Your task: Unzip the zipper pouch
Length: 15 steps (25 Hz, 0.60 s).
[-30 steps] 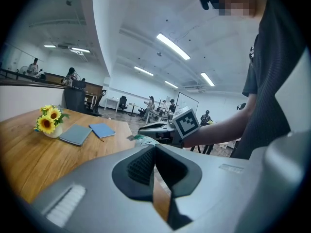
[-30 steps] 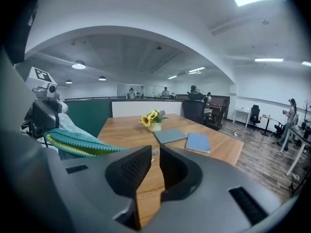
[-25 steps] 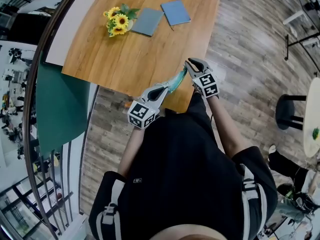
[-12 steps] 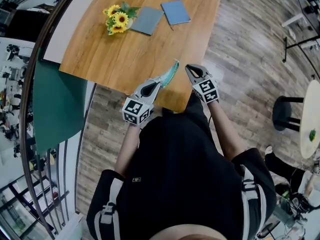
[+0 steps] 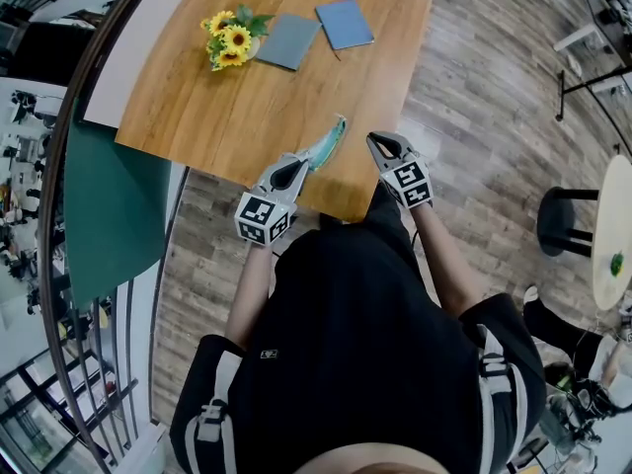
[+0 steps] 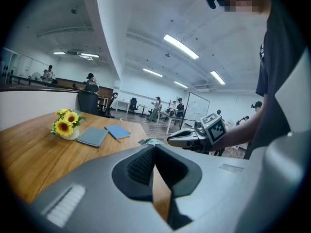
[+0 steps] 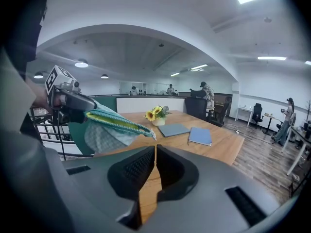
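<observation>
The teal zipper pouch (image 5: 327, 143) hangs over the near edge of the wooden table (image 5: 247, 97), and my left gripper (image 5: 299, 162) is shut on its near end. In the right gripper view the left gripper (image 7: 92, 107) holds the pouch (image 7: 109, 130) out level, with the zip line along its top and the pull (image 7: 153, 136) at the free end. My right gripper (image 5: 375, 138) is shut with nothing between its jaws, a short way right of the pouch and apart from it. In the left gripper view only a sliver of the pouch (image 6: 148, 141) shows past the shut jaws.
A small vase of sunflowers (image 5: 229, 42), a grey notebook (image 5: 291, 40) and a blue notebook (image 5: 345, 23) lie at the table's far side. A black stool (image 5: 563, 220) stands on the wooden floor at the right. A railing and a green panel (image 5: 114, 205) run along the left.
My right gripper has come off the pouch's far end and drawn back. The left gripper has shifted left with the pouch, whose free end now points away over the table.
</observation>
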Each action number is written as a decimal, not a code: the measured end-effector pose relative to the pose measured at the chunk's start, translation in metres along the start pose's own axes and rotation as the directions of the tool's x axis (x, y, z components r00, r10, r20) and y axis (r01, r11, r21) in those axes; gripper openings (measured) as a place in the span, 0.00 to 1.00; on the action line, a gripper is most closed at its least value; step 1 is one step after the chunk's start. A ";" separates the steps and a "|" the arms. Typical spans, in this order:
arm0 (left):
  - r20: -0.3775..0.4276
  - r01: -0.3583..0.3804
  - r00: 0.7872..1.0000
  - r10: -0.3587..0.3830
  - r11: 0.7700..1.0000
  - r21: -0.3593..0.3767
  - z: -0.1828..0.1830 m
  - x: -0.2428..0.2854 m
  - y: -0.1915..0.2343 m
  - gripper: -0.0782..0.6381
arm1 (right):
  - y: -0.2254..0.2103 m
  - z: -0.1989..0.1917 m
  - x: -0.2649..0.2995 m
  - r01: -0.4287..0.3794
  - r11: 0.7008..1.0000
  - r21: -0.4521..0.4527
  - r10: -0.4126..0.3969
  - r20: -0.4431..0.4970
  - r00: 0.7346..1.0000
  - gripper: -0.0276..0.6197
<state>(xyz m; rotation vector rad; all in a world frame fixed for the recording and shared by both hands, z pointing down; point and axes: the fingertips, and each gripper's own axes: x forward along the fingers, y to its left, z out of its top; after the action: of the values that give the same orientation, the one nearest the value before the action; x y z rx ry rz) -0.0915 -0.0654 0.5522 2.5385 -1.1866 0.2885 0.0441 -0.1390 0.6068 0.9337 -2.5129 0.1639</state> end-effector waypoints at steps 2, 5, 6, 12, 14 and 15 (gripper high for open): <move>-0.001 0.000 1.000 0.000 1.000 -0.001 0.000 -0.001 0.002 0.12 | 0.001 -0.001 0.001 0.001 1.000 0.004 -0.001 -0.003 1.000 0.07; -0.002 0.000 1.000 0.000 1.000 0.001 -0.001 -0.002 0.004 0.12 | 0.004 -0.004 0.002 -0.003 1.000 0.010 0.003 -0.014 1.000 0.07; -0.003 0.000 1.000 0.000 1.000 0.001 -0.001 -0.003 0.005 0.12 | 0.004 -0.005 0.002 -0.004 1.000 0.011 0.004 -0.019 1.000 0.07; -0.007 0.001 1.000 -0.001 1.000 -0.005 -0.002 -0.004 0.010 0.12 | 0.005 -0.010 0.001 -0.003 1.000 0.014 0.003 -0.041 0.999 0.07; -0.006 0.000 1.000 0.000 1.000 -0.006 -0.003 -0.004 0.012 0.12 | 0.004 -0.011 0.001 0.000 1.000 0.014 0.000 -0.046 0.999 0.07; -0.007 -0.001 1.000 0.000 1.000 -0.008 -0.004 -0.003 0.012 0.12 | 0.003 -0.012 0.001 0.002 1.000 0.015 -0.001 -0.047 0.999 0.07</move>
<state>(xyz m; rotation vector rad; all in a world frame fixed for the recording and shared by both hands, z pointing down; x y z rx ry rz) -0.1031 -0.0689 0.5574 2.5286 -1.1836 0.2921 0.0462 -0.1340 0.6183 0.9269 -2.4708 0.2018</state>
